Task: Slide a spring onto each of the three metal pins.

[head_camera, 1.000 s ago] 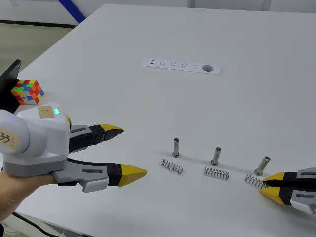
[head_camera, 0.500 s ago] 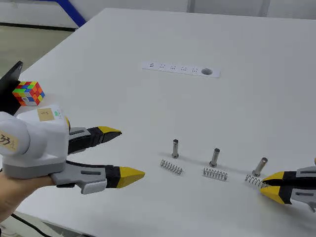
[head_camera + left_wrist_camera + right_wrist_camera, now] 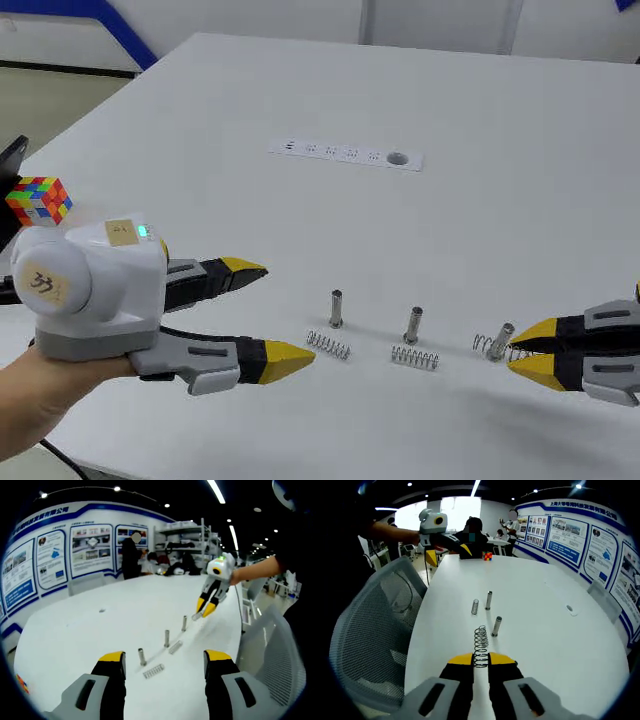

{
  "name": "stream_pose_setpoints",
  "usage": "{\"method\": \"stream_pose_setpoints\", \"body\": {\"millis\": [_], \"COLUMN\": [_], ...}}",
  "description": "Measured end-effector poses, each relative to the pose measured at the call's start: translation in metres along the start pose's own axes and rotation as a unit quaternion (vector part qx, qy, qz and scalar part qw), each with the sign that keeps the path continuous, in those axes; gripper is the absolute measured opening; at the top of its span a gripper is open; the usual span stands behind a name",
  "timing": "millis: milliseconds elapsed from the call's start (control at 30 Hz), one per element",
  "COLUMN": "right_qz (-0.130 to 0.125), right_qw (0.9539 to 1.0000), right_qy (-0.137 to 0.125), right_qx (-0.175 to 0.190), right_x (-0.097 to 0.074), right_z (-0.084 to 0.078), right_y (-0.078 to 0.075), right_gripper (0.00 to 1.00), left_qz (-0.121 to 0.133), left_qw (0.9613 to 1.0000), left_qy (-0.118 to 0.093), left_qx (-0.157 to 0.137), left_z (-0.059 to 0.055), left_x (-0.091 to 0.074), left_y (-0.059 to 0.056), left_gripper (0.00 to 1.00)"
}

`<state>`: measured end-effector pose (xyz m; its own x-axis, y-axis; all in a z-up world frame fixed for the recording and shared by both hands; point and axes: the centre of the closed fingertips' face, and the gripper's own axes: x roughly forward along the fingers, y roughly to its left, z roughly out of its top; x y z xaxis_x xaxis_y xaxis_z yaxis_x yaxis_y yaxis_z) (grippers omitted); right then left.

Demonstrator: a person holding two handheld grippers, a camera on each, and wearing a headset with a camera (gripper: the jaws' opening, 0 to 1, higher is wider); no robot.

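Observation:
Three short metal pins stand in a row near the table's front edge: left pin [image 3: 336, 307], middle pin [image 3: 413, 324], right pin [image 3: 503, 340]. One loose spring [image 3: 328, 346] lies in front of the left pin, another spring [image 3: 415, 357] in front of the middle pin. My right gripper [image 3: 520, 355] is shut on the end of a third spring [image 3: 481, 645], held off the table right beside the right pin [image 3: 496, 626]. My left gripper [image 3: 287, 315] hovers open left of the row, nothing between its fingers; the pins [image 3: 167, 638] lie ahead of it.
A white power strip [image 3: 345, 154] lies farther back on the white table [image 3: 480, 230]. A colourful cube [image 3: 38, 200] sits at the left edge. A mesh chair [image 3: 375, 630] stands beside the table. People stand in the background.
The right gripper has lifted its spring off the table and carried it left, up against the right pin. The left gripper stays open in about the same place; the camera shifted.

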<state>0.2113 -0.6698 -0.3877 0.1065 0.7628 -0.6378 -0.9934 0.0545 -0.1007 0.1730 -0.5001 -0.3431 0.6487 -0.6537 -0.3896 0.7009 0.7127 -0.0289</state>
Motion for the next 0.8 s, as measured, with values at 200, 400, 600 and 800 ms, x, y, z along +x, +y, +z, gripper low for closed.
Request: {"method": "stream_pose_setpoints", "body": {"millis": [200,400,600,800], "right_qz": [0.02,0.041,0.05,0.055], "right_qw": [0.9994,0.9977,0.9961,0.9952], "right_qy": [-0.007,-0.017,-0.029,-0.036], "right_qx": [-0.026,-0.051,-0.067,-0.072], "right_x": [0.002,0.006,0.007,0.009], "right_z": [0.022,0.044,0.064,0.072], "right_y": [0.016,0.034,0.042,0.045], "right_gripper": [0.11,0.11,0.11,0.11], "left_qz": [-0.025,-0.054,-0.077,-0.09], "left_qw": [0.9997,0.9984,0.9965,0.995], "left_qy": [-0.003,-0.007,-0.007,-0.009], "left_qx": [0.007,0.018,0.034,0.043], "left_z": [0.004,0.012,0.02,0.022], "left_x": [0.014,0.029,0.04,0.045], "left_y": [-0.02,-0.04,-0.053,-0.062], "left_gripper": [0.64,0.63,0.6,0.59]}}
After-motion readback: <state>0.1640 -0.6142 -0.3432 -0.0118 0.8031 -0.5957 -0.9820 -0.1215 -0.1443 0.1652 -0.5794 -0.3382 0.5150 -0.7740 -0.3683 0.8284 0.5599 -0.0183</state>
